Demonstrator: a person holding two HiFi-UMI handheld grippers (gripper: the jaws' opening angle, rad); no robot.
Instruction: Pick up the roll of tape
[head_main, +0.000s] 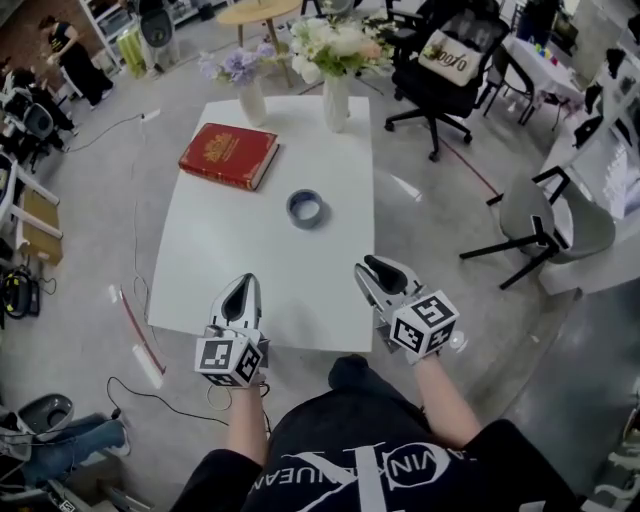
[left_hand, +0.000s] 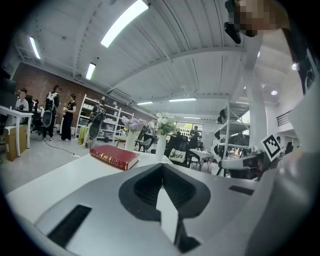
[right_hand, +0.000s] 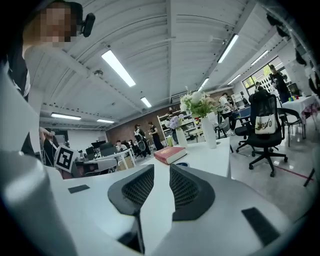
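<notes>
Roll of tape (head_main: 306, 208): lying flat mid-counter (head_main: 230, 250), at 5 o'clock from the red book (head_main: 229, 154). Judging the approach as the step in hand: hovering the right claw (head_main: 370, 267) part-open and empty, the left claw (head_main: 245, 284) closed on nothing. Next, likely reaching toward 11 o'clock, straddling the rim.

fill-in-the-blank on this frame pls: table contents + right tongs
The roll of tape lies on the white table, right of the ___ book.
___ vases of flowers stand at the table's far end.
The right tongs stand ___, nothing between them.
Missing: red; two; open.
</notes>
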